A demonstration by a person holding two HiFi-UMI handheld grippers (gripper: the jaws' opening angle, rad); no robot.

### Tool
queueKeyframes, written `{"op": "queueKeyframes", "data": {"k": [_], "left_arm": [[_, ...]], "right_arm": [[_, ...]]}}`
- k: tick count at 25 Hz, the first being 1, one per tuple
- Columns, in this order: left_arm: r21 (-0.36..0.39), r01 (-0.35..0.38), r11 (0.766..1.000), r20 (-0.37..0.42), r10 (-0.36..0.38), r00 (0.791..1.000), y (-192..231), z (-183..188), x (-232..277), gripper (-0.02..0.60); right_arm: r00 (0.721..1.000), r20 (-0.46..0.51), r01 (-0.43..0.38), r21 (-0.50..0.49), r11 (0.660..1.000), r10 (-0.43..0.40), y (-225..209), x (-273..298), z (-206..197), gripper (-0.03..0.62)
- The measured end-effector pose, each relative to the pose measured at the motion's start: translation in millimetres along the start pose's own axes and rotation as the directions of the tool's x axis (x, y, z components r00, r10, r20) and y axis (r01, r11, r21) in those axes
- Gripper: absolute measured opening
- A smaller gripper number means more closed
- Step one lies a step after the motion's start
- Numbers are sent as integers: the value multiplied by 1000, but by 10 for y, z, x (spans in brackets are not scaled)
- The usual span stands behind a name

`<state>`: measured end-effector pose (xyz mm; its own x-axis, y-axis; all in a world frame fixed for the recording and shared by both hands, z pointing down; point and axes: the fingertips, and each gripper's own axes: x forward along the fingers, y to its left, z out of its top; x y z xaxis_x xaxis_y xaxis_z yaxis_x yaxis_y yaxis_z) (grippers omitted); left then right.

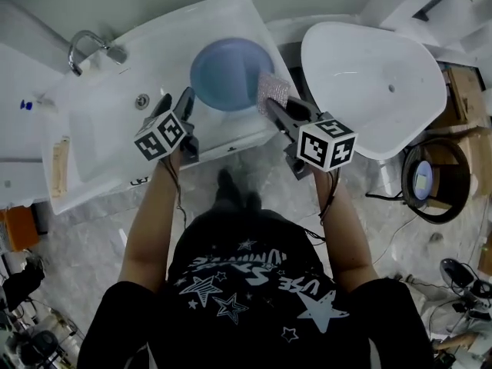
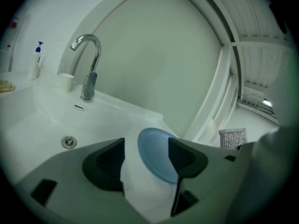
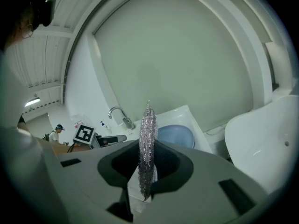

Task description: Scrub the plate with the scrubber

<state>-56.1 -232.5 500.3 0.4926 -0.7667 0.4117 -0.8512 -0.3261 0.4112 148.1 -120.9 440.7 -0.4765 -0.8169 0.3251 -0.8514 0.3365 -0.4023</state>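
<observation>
Right of plate [image 1: 229,74], perhaps a tub [image 1: 369,83]

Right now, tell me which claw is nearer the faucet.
Left. The left claw is open at the front rim of the sink, on the faucet side of the blue plate; the right claw, gripping the scrubber, is beyond the plate.

Plate [image 1: 229,74]: smooth blue, likely plastic. Scrubber [image 1: 273,92]: rough glittery silver mesh. Sink [image 1: 100,129]: glossy white. Faucet [image 1: 86,46]: polished chrome.
</observation>
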Motion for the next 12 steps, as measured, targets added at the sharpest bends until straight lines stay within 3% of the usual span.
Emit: {"op": "queueKeyframes", "data": {"k": [7,12], "left_arm": [[130,9,991,102,-22,995,-340,-32,-941,272],[175,2,985,107,-21,994,-359,-166,-1397,272]], "right_arm": [[998,18,-52,-108,993,54,329,-146,-129,81],[995,-25,-99,-91,991,97,542,-117,-392,81]]}}
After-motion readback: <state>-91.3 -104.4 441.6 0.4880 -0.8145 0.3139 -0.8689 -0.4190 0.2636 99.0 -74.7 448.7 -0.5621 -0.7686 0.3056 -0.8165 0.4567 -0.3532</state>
